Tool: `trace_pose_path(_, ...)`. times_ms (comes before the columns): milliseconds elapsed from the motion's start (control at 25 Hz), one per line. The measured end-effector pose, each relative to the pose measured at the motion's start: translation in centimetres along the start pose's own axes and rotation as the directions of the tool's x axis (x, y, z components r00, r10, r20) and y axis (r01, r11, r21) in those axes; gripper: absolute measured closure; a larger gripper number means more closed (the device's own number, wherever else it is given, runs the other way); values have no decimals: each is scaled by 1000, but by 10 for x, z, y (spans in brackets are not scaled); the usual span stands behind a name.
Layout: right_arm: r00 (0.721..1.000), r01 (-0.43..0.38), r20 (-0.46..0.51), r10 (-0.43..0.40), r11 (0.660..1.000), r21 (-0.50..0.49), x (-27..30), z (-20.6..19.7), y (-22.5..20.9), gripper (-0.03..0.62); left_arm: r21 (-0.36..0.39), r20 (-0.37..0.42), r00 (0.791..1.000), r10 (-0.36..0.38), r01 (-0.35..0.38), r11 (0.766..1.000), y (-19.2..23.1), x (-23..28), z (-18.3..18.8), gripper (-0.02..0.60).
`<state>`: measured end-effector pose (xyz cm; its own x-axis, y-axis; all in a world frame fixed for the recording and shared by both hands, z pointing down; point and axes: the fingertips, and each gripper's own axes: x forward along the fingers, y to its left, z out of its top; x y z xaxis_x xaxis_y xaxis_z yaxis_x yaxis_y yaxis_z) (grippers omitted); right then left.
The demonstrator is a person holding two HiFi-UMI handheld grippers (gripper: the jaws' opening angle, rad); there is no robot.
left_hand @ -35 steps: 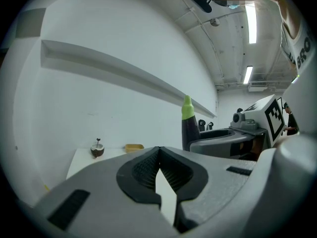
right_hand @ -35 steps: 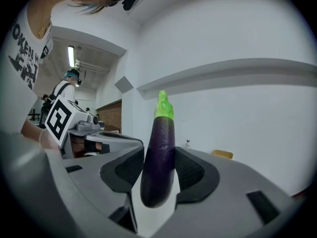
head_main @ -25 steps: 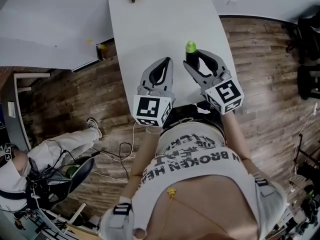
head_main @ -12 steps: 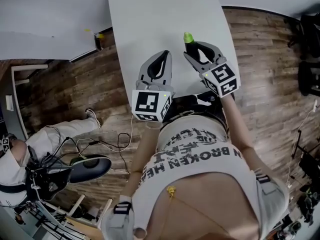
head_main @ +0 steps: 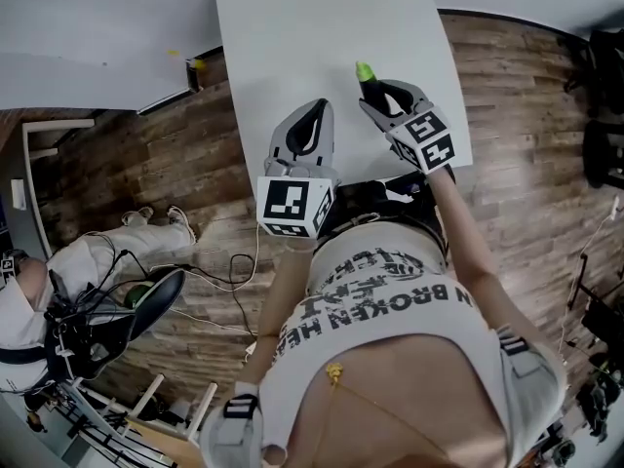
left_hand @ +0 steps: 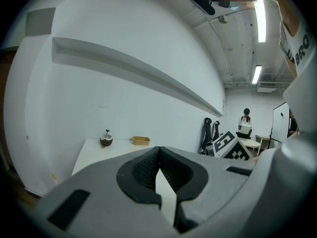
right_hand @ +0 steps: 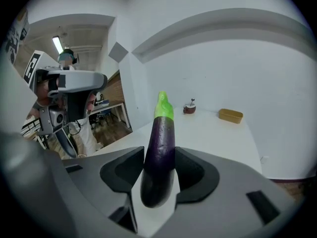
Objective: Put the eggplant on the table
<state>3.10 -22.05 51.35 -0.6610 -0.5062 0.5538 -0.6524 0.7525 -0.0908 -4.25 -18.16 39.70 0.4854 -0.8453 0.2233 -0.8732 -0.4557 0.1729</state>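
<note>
the right gripper [right_hand: 158, 168] is clamping the eggplant [right_hand: 160, 143] around its purple lower body, with the green cap pointing up and away at the centre of the right gripper view. it is hanging over the near end of the white table [head_main: 292, 37] (upper middle of the head view). the left gripper [left_hand: 158, 155] is sitting pinched together on nothing, lower centre of its view. the eggplant is looking light, glossy and probably slippery, firm with slight give, so the thick mid-body is seeming the safest hold.
</note>
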Motion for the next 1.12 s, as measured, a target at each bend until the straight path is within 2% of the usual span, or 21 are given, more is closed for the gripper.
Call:
trace_pose_path(400,989,-29,-143,26,999,-22,27,-33,3,401,-11,-6,1000,10,-10,1000,4,-9,-5,594)
trace_pose_path(1120,955,-78,-289,61,996,-45,56,-65,16,401,-25,-13,1000,16,-16,1000,17,-22,-11,594)
